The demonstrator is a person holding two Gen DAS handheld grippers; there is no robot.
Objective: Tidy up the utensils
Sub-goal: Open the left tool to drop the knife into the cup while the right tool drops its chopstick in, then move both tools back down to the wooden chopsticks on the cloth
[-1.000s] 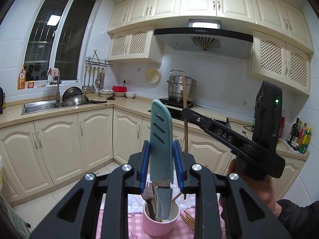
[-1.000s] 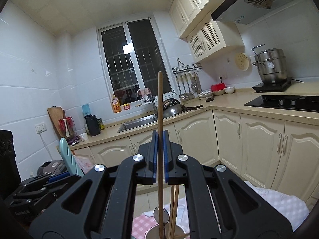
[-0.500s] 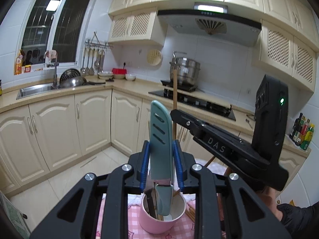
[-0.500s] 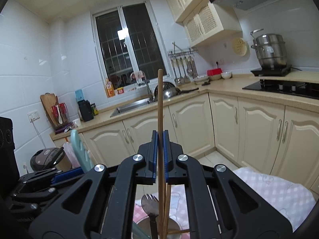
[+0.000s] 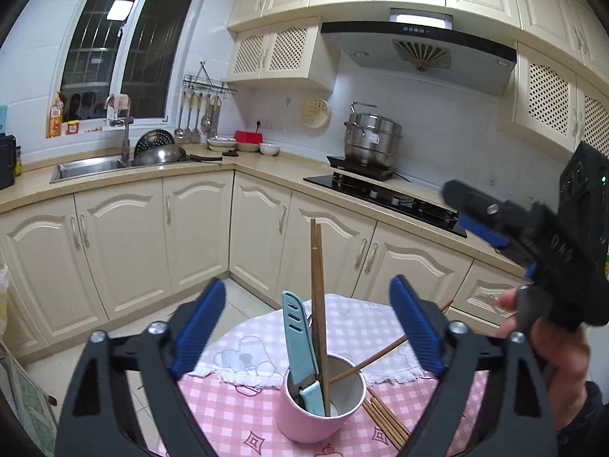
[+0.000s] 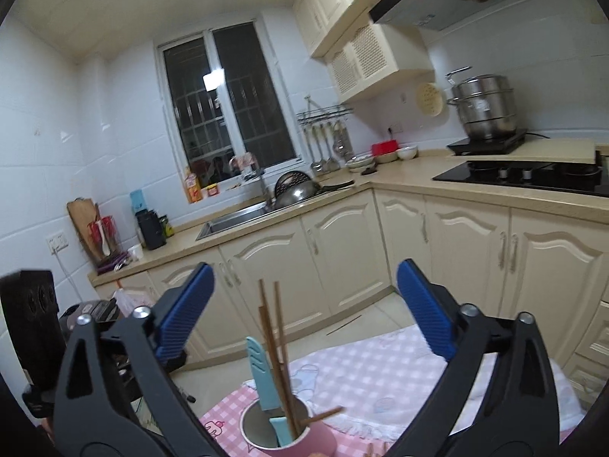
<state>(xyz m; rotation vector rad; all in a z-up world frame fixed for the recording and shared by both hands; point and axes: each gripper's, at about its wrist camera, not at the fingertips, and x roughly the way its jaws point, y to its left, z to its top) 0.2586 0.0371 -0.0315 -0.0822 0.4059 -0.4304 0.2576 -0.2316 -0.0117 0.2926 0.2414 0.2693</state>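
Round table with pink-and-white checked cloth (image 5: 236,411), front and centre, low in both views. On it a pink cylindrical cup (image 5: 316,415) with pale inside, upright, holding a teal plastic-sheathed knife (image 5: 298,339) standing nearly vertical, plus brown wooden chopsticks (image 5: 318,304) upright beside it, touching the knife side. One more chopstick leans out over the cup rim toward the right. Loose bundle of wooden chopsticks (image 5: 384,421) lies flat on the cloth just right of the cup base, long axis running diagonally toward the near right.

Left gripper (image 5: 304,327): blue pads spread wide, released, nothing between them; the cup sits below and centred between the fingers. Right gripper (image 6: 304,316): also spread wide, released, empty; seen from the left view up at right, well above the table.

Judgement: knife and one chopstick batch are in the cup; loose chopsticks are what's left. They lie right of the cup, so the right hand is on the nearer side. Next grasp likely needs a claw dropped down and turned across the bundle's long axis. Risk: thin sticks roll or scatter, or clipping the leaning chopstick tips the cup.
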